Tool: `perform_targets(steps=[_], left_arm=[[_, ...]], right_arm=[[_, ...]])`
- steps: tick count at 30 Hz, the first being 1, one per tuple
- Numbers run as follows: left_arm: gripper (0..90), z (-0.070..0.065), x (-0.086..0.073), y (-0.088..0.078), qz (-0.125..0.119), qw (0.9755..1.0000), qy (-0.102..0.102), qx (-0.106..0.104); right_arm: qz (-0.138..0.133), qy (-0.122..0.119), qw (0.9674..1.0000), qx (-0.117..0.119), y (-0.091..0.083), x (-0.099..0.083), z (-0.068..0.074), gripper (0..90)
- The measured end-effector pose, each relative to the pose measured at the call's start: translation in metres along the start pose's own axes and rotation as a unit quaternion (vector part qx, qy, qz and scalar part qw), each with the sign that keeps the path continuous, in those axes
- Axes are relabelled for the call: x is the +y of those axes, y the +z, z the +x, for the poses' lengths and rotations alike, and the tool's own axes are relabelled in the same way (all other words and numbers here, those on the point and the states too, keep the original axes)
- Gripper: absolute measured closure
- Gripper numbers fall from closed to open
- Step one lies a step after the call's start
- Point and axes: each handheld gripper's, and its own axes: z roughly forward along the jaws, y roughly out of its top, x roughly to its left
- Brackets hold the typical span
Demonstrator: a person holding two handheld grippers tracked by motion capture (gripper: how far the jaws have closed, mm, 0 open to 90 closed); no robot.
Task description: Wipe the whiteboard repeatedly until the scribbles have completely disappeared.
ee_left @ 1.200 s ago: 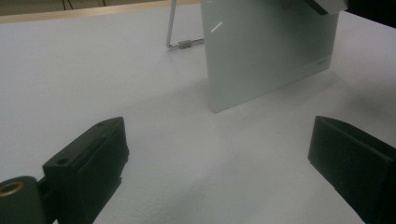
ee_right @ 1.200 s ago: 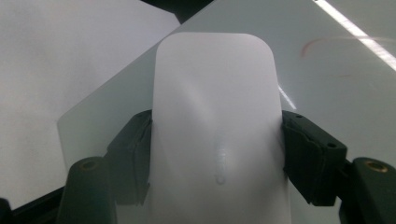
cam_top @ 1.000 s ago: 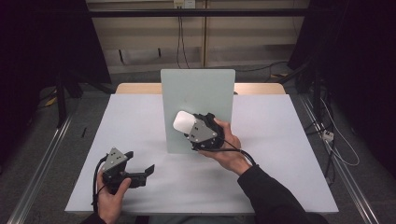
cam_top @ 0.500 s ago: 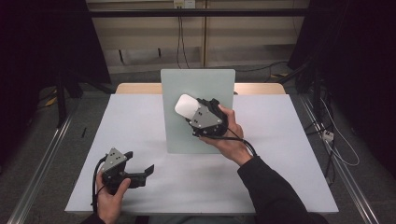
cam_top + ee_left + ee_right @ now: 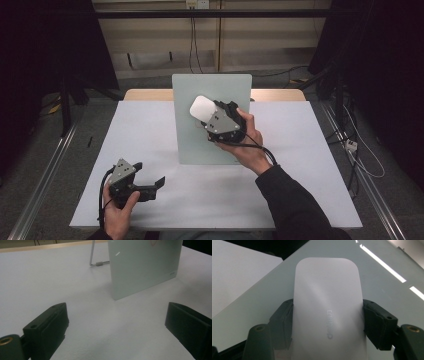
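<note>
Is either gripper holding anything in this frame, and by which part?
The right gripper is clamped on a white rounded-rectangle eraser, its jaws pressing the two long side edges at its lower half. The left gripper holds nothing, jaws open above the white table.

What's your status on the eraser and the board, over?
Right gripper shut on white eraser, held at glass board. Left gripper open, low over table. Nothing in the way.
</note>
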Motion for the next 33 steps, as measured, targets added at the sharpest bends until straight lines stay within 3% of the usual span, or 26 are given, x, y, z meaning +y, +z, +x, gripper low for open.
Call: perform_targets(steps=[12, 17, 19, 23, 32, 33], left_arm=[[4.7, 0.0, 0.0, 0.0, 0.001, 1.0, 0.001, 0.001], [4.7, 0.0, 0.0, 0.0, 0.001, 1.0, 0.0, 0.0], [4.7, 0.0, 0.0, 0.0, 0.001, 1.0, 0.001, 0.001], [4.7, 0.0, 0.0, 0.0, 0.002, 1.0, 0.0, 0.0], [4.7, 0.0, 0.0, 0.0, 0.0, 1.0, -0.001, 0.0], [4.7, 0.0, 0.0, 0.0, 0.0, 1.0, -0.001, 0.0]], right_arm=[[0.017, -0.014, 0.9982, 0.057, 0.007, -0.019, 0.05, 31.4], [0.026, -0.023, 0.9968, 0.072, 0.008, -0.022, 0.058, 31.4], [0.027, -0.024, 0.9964, 0.076, 0.008, -0.021, 0.056, 31.4], [0.022, -0.025, 0.9976, 0.06, 0.007, -0.017, 0.047, 31.4], [0.006, -0.008, 0.9999, -0.003, -0.001, 0.001, -0.002, 31.4], [0.006, -0.008, 0.9999, -0.003, -0.001, 0.001, -0.002, 31.4]])
